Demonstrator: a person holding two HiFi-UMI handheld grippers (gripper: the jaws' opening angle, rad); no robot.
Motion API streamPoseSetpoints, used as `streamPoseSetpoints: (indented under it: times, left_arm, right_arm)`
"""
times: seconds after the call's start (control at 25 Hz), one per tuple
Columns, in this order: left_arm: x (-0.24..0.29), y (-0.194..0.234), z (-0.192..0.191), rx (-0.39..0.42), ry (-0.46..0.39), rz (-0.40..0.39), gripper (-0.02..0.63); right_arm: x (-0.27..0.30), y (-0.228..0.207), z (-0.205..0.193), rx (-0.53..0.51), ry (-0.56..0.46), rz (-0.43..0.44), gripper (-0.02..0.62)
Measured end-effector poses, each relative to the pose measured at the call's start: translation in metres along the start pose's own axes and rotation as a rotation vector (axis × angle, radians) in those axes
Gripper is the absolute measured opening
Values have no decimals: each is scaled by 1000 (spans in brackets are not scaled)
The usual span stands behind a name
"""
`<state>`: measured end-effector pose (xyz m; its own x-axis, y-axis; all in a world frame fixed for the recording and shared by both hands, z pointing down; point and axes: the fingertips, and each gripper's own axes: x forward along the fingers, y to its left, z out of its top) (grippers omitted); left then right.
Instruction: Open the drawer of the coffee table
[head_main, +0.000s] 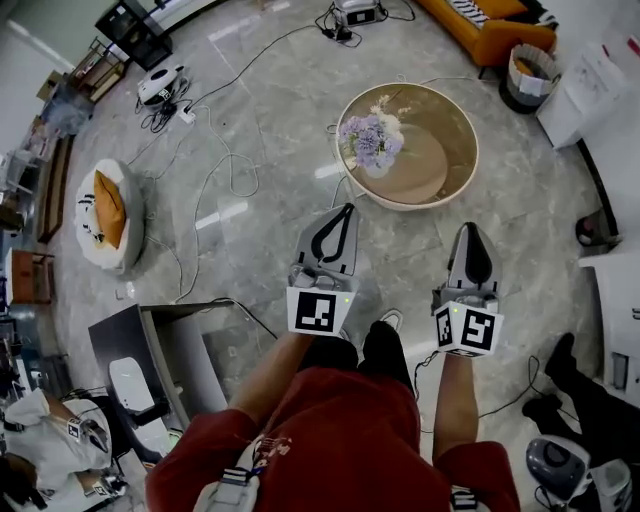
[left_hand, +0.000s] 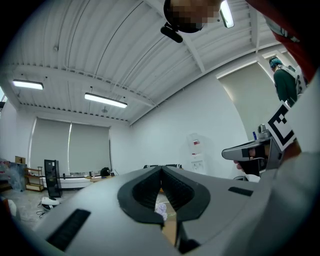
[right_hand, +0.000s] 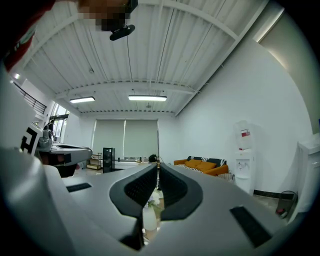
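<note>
A round wooden coffee table stands on the marble floor ahead of me, with a vase of pale purple flowers on its left side. No drawer shows from above. My left gripper points at the table's near edge, just short of it, jaws shut and empty. My right gripper is level beside it, further right, also shut on nothing. In the left gripper view the flowers show through the gap behind the closed tips. The vase shows below the closed tips in the right gripper view.
Cables trail across the floor left of the table. A white and orange beanbag lies far left, and a grey desk stands at lower left. At the back are an orange sofa and a bin.
</note>
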<state>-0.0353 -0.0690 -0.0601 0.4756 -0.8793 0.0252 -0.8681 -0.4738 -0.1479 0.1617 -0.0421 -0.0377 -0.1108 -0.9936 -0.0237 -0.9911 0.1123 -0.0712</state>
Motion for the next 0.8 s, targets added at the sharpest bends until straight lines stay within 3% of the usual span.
streamPoseSetpoints:
  times: [0.2,0.36,0.8]
  left_arm:
    - [27,7,-65,10,28,-37,14]
    - [54,13,-128,90,-106,-69,14]
    - [73,8,-486,28,-69,-8,14]
  right_arm:
    - [29,4,-66,-16,51,29,25]
    - [53,10,-150,6,57,23,26]
    - [79,20,-495,-52,106,11,26]
